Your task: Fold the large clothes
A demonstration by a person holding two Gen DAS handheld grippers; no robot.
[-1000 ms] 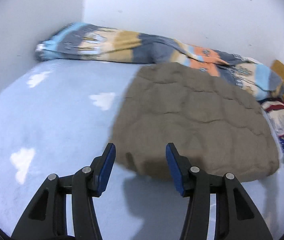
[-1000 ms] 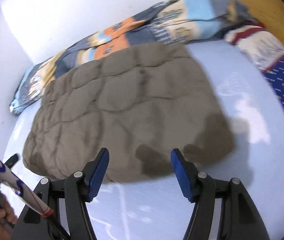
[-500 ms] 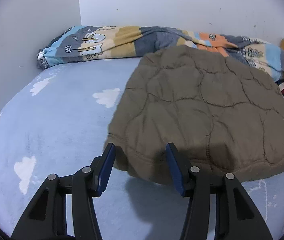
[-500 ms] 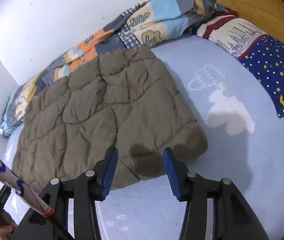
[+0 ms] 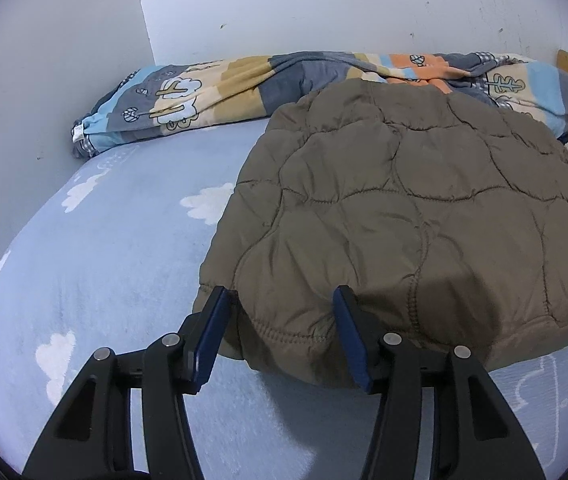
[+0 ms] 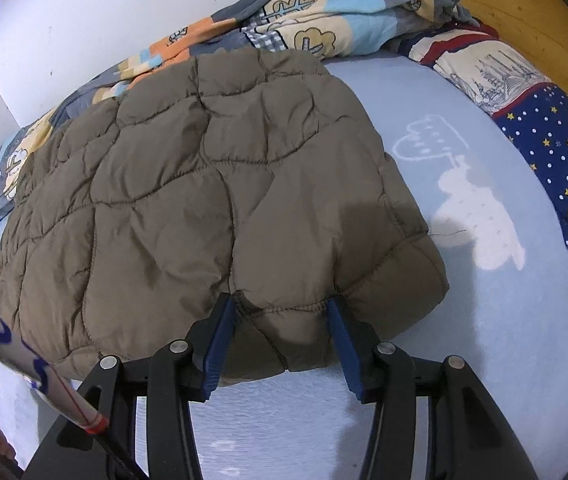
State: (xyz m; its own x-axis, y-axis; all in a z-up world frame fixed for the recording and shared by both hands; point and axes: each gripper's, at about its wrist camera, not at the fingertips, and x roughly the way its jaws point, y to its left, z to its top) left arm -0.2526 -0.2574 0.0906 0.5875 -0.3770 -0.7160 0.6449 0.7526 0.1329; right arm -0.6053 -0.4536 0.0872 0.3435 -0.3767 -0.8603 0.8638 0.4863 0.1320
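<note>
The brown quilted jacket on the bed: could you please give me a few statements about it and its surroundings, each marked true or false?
1. The brown quilted jacket lies on a light blue sheet with white clouds. True.
2. The jacket hangs from a hook on the wall. False: it lies flat on the bed.
3. A patchwork blanket is bunched along the wall behind the jacket. True.
4. The pillow has a plain green cover. False: it is navy with stars and a building print.
5. The jacket's near edge sits between the fingers of the right gripper. True.

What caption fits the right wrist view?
Right gripper straddles the near hem of a brown quilted jacket on the bed.
</note>
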